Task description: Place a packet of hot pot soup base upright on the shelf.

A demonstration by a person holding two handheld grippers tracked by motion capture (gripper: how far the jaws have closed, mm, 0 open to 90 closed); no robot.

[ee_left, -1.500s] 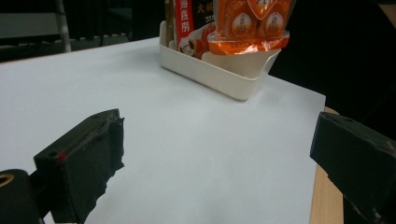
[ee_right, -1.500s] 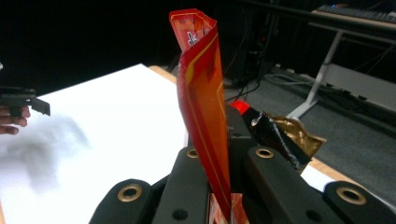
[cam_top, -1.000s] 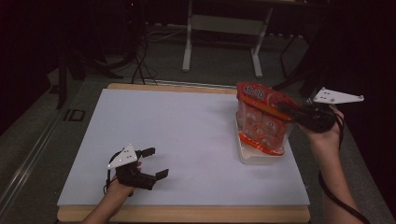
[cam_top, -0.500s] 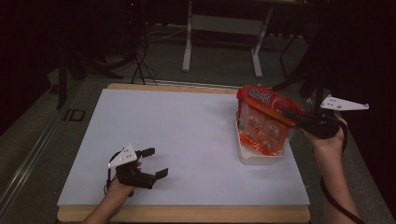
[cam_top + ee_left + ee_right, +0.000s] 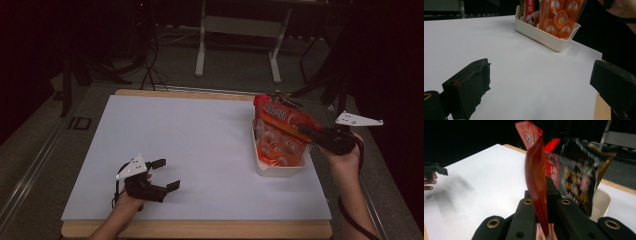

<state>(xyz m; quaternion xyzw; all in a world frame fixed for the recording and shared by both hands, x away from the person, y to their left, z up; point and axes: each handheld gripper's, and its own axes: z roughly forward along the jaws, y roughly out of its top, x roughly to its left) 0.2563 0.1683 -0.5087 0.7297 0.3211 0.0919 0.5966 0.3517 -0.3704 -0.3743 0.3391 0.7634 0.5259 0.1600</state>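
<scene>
Two grippers in high view, left gripper point(image 5: 167, 175) w/ jaws spread, resting on white table point(image 5: 200, 145), right gripper point(image 5: 306, 133) clamping orange snack bag point(image 5: 279, 137) above white bin point(image 5: 275, 167), left gripper view, bin point(image 5: 544, 35) w/ packets far ahead, right gripper view, jaws pinch bag point(image 5: 536, 182) edge

An orange-red snack bag point(image 5: 280, 137) with pale round prints stands in a white bin point(image 5: 277, 169); the bench point(image 5: 190, 145) is white, wood-edged.
</scene>
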